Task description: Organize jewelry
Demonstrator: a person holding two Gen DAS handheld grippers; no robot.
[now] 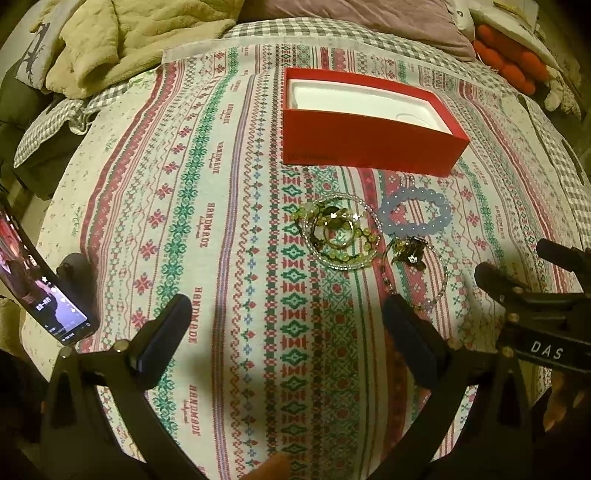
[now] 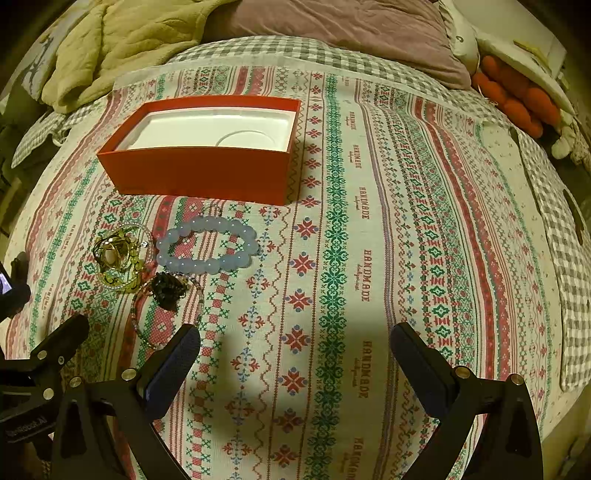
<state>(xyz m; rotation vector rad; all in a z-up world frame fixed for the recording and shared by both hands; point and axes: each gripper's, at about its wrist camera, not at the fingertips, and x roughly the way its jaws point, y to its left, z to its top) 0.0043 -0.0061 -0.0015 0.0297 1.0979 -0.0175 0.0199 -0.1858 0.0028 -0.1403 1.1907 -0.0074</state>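
Jaws: both my left gripper [image 1: 286,321] and my right gripper [image 2: 295,347] are spread wide, holding nothing.
Surface: patterned "HANDMADE" cloth [image 1: 207,229] over a checked bedsheet [image 2: 258,46].
Room: beige blanket [image 1: 122,33] upper left, mauve pillow [image 2: 332,26] top.
Jewelry: blue bead bracelet [image 2: 207,245] and tangled green-gold pile [image 1: 340,232] at frame centre, below the open red box [image 1: 362,144].
Pose: both my grippers hover low over the cloth, apart from the jewelry.

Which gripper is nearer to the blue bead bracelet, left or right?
Right, though not by much. The right gripper hovers just right of the blue bracelet and nearer the viewer; the left gripper hovers farther off to its left, beyond the green bead pile.
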